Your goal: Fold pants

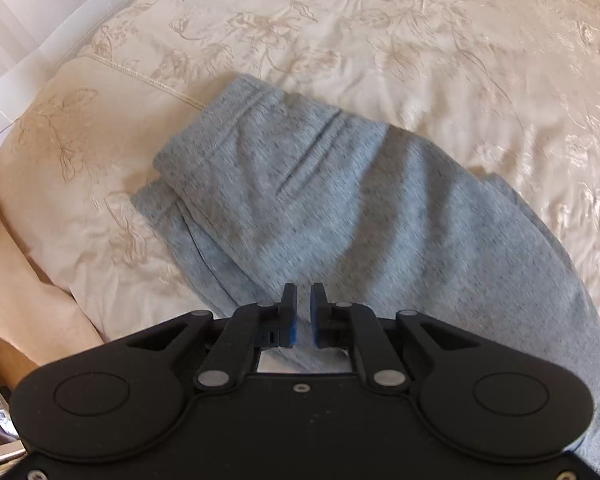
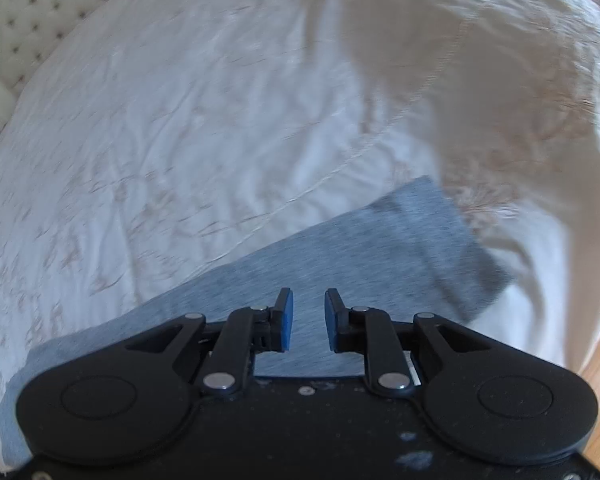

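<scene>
Pants (image 1: 320,208): grey marled knit, soft and thick, lying on the bed with one layer doubled over another; waistband end toward the bed's far corner in the left wrist view. Folded partway, by my reading, since edges of a lower layer show at the left.
Waistband: ribbed, gathered in shallow ridges (elastic, most likely).
Leg end (image 2: 440,240): in the right wrist view a squared hem, darker at the cuff, reaching toward the bedcover's seam.
Bedcover (image 1: 440,40): cream, satiny, embroidered with pale floral stems; creased, so cloth will likely slide on it easily.
Left gripper (image 1: 303,316): poised above the pants, pointing steeply down; blue pads a narrow gap apart, nothing between them.
Right gripper (image 2: 309,318): over the grey leg, jaws wider apart, empty (picture blurred).
Placement reason: both grippers appear let go and set over the cloth, probably to take a fresh hold for the next fold.
Headboard (image 2: 32,28): tufted, buttoned, pale.
</scene>
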Demonstrator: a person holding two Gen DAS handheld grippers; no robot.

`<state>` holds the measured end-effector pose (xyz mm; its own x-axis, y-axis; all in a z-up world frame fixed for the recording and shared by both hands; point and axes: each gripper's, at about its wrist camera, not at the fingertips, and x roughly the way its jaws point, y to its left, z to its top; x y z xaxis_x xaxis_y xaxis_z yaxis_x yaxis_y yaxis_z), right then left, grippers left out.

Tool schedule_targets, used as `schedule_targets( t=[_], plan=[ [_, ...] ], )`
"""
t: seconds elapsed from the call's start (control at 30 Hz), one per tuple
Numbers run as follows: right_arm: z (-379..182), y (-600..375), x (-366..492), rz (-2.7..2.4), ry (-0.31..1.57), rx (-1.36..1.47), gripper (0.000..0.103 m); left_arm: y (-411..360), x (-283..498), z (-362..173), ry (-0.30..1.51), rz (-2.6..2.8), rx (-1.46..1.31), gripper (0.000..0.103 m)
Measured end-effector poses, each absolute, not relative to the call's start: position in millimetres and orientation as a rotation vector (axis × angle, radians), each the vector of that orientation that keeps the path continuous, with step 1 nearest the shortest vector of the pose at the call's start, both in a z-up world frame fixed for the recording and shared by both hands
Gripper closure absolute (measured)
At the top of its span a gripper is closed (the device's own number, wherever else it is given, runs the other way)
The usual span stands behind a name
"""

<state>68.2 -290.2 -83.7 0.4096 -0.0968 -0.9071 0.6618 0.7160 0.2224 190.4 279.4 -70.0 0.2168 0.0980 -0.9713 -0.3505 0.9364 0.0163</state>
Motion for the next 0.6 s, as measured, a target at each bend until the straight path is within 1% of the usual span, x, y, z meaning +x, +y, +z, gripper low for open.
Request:
schedule_targets(
  t=[0.13, 0.23, 0.4, 0.47, 0.53, 0.6],
  plan=[
    [-88.3, -215.5, 119.9, -0.28, 1.101, 0.619, 0.081, 305.5, 221.4, -74.7, 1.302, 0.324, -0.139, 0.089],
    [-87.7, -152.8, 163.1, -0.127, 1.128, 0.573, 0.08, 323.3, 240.6, -86.2, 1.299, 0.329, -0.127, 0.089],
    [-90.9, -61.7, 246.2, 0.058, 1.141, 0.497, 0.079, 336.6, 253.1, -131.1, 1.441, 0.293, -0.104, 0.088],
    [-97.5, -36.6, 276.3, 0.09, 1.157, 0.489, 0.079, 341.0, 246.0, -150.6, 1.519, 0.269, -0.1, 0.088],
    [-106.2, -12.8, 307.3, 0.115, 1.172, 0.49, 0.076, 346.1, 235.2, -163.0, 1.561, 0.239, -0.127, 0.089],
    [-114.4, 7.5, 329.1, 0.14, 1.198, 0.497, 0.075, 353.1, 224.4, -171.2, 1.594, 0.221, -0.173, 0.09]
  ],
)
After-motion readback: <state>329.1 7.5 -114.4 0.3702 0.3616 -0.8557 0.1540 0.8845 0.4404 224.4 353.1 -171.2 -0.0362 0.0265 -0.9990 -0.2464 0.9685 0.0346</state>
